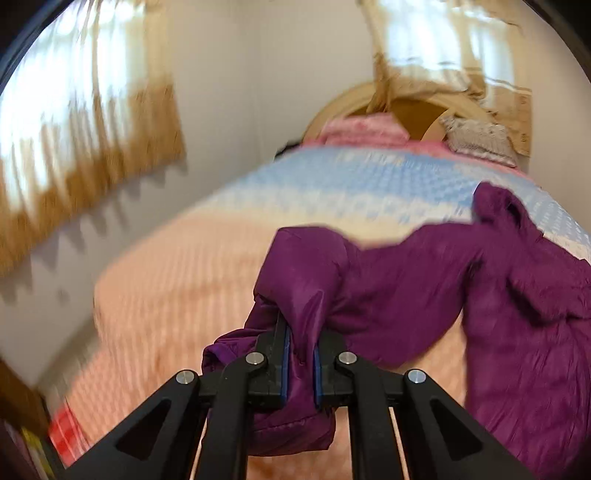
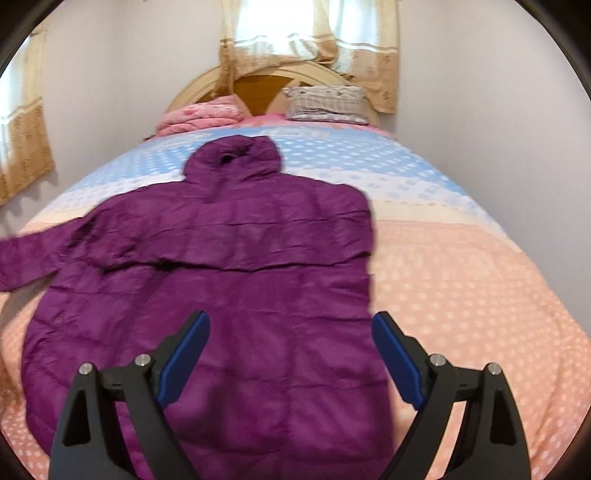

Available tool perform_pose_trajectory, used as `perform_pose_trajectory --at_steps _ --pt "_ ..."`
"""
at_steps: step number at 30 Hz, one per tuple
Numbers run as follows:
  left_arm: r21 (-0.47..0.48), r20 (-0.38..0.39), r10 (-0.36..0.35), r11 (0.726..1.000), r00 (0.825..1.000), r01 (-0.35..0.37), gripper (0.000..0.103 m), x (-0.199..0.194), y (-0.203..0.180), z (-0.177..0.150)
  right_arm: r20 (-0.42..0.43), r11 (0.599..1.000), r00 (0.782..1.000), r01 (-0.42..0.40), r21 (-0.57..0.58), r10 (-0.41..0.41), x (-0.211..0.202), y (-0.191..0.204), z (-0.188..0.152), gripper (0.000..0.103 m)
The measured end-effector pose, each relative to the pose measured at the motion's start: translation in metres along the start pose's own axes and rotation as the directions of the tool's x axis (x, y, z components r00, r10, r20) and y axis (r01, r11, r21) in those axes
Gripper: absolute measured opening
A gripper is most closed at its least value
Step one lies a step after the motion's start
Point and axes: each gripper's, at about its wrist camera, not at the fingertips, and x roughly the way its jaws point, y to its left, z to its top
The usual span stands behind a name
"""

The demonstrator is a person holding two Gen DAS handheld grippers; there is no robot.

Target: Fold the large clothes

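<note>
**Sleeve pinched, ready to fold inward**

Black two-finger tongs with blue pads, the left gripper [image 1: 300,363], are clamped on the cuff end of the purple padded hooded coat [image 2: 236,266], lifting that sleeve [image 1: 369,280] off the bedding. The right gripper [image 2: 291,354] hangs over the coat's lower half with its jaws spread wide and nothing between them. The coat lies flat, hood toward the headboard, on a quilted bedspread [image 2: 480,280] (peach nearby, pale blue farther up). The step in hand looks like the sleeve fold; next, that sleeve should cross the coat's body without dragging it. Beyond lie a folded pink blanket [image 2: 201,114], a striped pillow [image 2: 327,103], an arched wooden headboard [image 2: 258,83] and tan curtains [image 2: 306,33].
</note>
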Motion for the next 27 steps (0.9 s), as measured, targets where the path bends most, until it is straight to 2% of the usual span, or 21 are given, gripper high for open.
perform_pose_trajectory --at_steps 3,6,8,10,11,12,14,15,17,20,23,24,27 --pt "0.037 0.049 -0.058 0.998 0.997 0.056 0.008 0.001 -0.038 0.027 -0.033 0.998 0.997 0.066 0.024 -0.065 0.01 -0.016 0.003 0.092" --pt "0.11 0.104 -0.141 0.985 0.984 0.13 0.008 -0.009 -0.099 0.046 -0.057 0.993 0.995 0.088 0.078 -0.084 0.016 -0.04 0.003 0.092" --pt "0.164 0.13 -0.218 0.967 0.967 0.196 0.009 -0.02 -0.142 0.053 -0.062 0.991 0.994 0.093 0.096 -0.087 0.017 -0.049 0.0 0.092" --pt "0.219 0.156 -0.307 0.937 0.939 0.27 0.012 -0.033 -0.189 0.053 -0.066 0.99 0.994 0.095 0.102 -0.088 0.019 -0.055 -0.002 0.092" --pt "0.249 0.148 -0.344 0.92 0.927 0.302 0.019 -0.036 -0.209 0.052 -0.07 0.99 0.994 0.092 0.106 -0.085 0.019 -0.057 -0.004 0.092" --pt "0.275 0.128 -0.363 0.907 0.923 0.319 0.028 -0.037 -0.229 0.05 -0.071 0.99 0.994 0.091 0.108 -0.083 0.019 -0.059 -0.005 0.092" --pt "0.286 0.118 -0.387 0.895 0.914 0.342 0.095 -0.037 -0.259 0.046 -0.077 0.99 0.994 0.088 0.108 -0.08 0.02 -0.062 -0.008 0.092" --pt "0.284 0.155 -0.382 0.901 0.911 0.329 0.099 -0.04 -0.267 0.043 -0.078 0.991 0.994 0.087 0.106 -0.079 0.021 -0.062 -0.008 0.092" --pt "0.305 0.184 -0.401 0.891 0.898 0.335 0.099 -0.047 -0.275 0.041 -0.078 0.991 0.994 0.081 0.105 -0.073 0.02 -0.063 -0.008 0.092" --pt "0.308 0.184 -0.406 0.889 0.895 0.34 0.099 -0.045 -0.271 0.039 -0.074 0.992 0.995 0.069 0.102 -0.062 0.02 -0.061 -0.006 0.092" --pt "0.26 0.198 -0.368 0.914 0.909 0.313 0.099 -0.045 -0.244 0.035 -0.068 0.995 0.997 0.045 0.091 -0.039 0.021 -0.053 -0.002 0.092" --pt "0.242 0.201 -0.349 0.923 0.915 0.299 0.099 -0.041 -0.236 0.036 -0.067 0.995 0.997 0.038 0.088 -0.032 0.022 -0.05 -0.001 0.092" --pt "0.214 0.178 -0.245 0.955 0.953 0.206 0.099 -0.015 -0.211 0.03 -0.065 0.997 0.997 -0.023 0.068 0.028 0.023 -0.031 0.009 0.092"
